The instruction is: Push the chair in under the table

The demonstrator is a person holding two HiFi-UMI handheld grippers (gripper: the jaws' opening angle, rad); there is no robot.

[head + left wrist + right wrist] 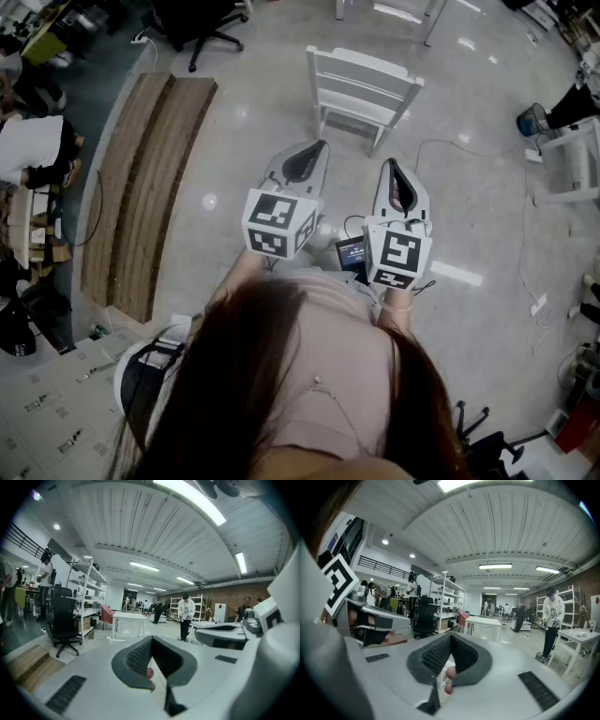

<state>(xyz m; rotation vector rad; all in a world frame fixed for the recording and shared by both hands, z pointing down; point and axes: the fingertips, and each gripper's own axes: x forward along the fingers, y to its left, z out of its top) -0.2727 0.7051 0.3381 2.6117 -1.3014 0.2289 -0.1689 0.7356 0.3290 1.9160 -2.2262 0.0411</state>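
A white wooden chair (364, 89) with a slatted back stands on the glossy grey floor (244, 141), at 12 o'clock in the head view. It is just ahead of the two grippers and touches neither. Beyond it, at the top edge of that view, are the white legs of the worktop (339, 9). The chair stands clear of those legs and is not under the worktop.

The person holds both grippers side by side at waist height, pointing towards the chair. The left gripper (305, 161) sits at about 7 o'clock from the chair. Its dark ribbed fingers (138, 657) are closed together with nothing between them. The right gripper (398, 187) sits at about 5 o'clock from the chair. Its fingers (466, 656) are also pressed together and hold nothing.

Further out, long wooden boards (141, 187) lie on the floor at 9 o'clock. A black office chair (192, 23) stands at 11 o'clock. A thin cable (441, 142) trails over the floor at 3 o'clock from the chair, leading towards a white frame (572, 159) at the right edge. In the left gripper view, a person in a white top (186, 613) stands far off among shelving.
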